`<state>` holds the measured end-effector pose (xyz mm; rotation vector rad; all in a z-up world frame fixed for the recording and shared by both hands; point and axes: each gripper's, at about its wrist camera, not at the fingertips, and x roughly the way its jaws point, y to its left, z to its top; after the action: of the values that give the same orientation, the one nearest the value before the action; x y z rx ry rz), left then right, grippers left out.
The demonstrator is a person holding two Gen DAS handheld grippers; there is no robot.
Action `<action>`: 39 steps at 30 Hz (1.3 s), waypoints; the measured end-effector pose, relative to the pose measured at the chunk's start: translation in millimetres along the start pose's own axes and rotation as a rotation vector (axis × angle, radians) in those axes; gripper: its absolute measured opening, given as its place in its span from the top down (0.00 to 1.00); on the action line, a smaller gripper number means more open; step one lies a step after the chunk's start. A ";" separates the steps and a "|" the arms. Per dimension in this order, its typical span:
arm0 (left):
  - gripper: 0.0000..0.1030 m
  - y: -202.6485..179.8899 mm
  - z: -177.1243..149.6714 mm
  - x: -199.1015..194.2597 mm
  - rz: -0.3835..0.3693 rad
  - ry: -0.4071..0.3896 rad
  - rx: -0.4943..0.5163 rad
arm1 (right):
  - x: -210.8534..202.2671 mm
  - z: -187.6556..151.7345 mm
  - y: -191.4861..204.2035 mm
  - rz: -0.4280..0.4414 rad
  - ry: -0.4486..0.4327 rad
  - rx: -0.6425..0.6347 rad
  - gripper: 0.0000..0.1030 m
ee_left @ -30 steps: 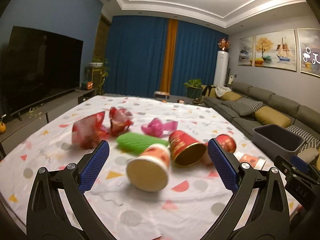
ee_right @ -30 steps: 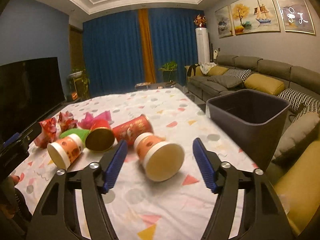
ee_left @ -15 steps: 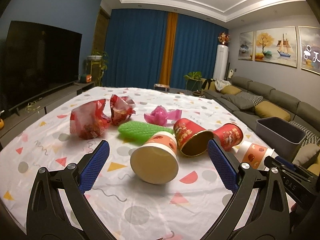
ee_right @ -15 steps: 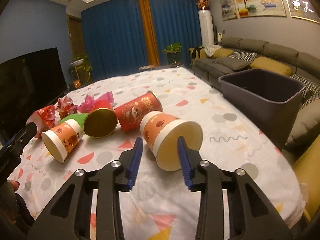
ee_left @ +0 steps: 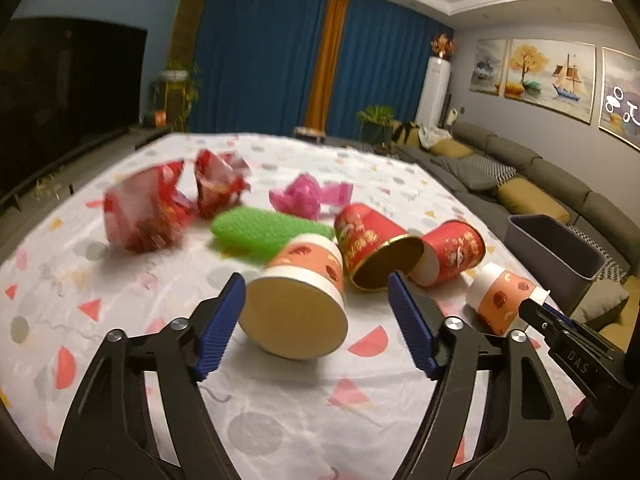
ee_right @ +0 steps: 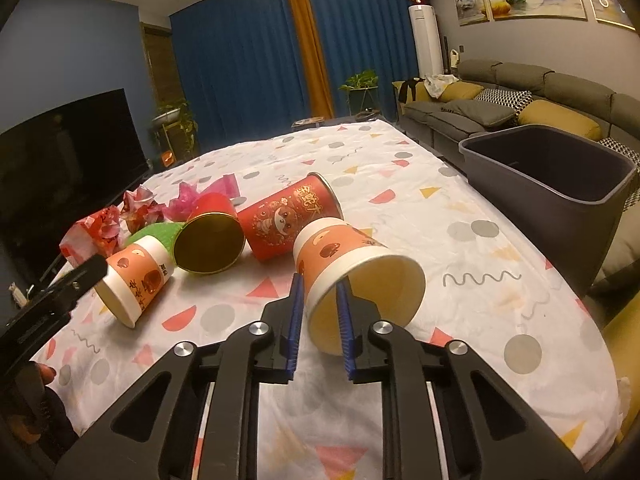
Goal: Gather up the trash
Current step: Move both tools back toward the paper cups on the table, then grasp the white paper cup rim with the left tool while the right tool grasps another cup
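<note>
An orange-and-white paper cup lies on its side, mouth toward me, between the fingers of my left gripper, which is open around it. My right gripper is shut on the near wall of a second orange paper cup, with one finger inside its mouth and the other outside. That cup and the right gripper's tip show at the right of the left wrist view. Behind lie two red cups, green foam netting, pink tissue and crumpled red wrappers.
A grey bin stands off the table's right edge, in front of a sofa. The table wears a white spotted cloth. A television stands to the left, and a person's hand shows at the lower left.
My right gripper has gone from open to shut on the orange cup's wall. My left gripper has moved forward around the other orange cup, and its fingers have narrowed.
</note>
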<state>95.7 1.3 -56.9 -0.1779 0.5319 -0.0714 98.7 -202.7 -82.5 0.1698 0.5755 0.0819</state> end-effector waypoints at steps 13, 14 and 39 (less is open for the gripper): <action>0.84 10.1 4.7 33.9 -0.095 0.137 -0.087 | -1.1 1.2 -0.3 0.010 0.001 -0.001 0.96; 0.86 11.1 4.0 34.8 -0.102 0.140 -0.092 | -1.3 1.3 -0.5 0.011 0.000 0.001 0.96; 0.99 5.2 19.7 -0.4 -0.174 0.018 -0.057 | -35.8 14.1 -1.8 0.018 -0.084 -0.009 0.96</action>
<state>105.5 9.4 -41.0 -0.2790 0.5357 -0.2277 76.5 -210.9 -52.1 0.1687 0.4895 0.0942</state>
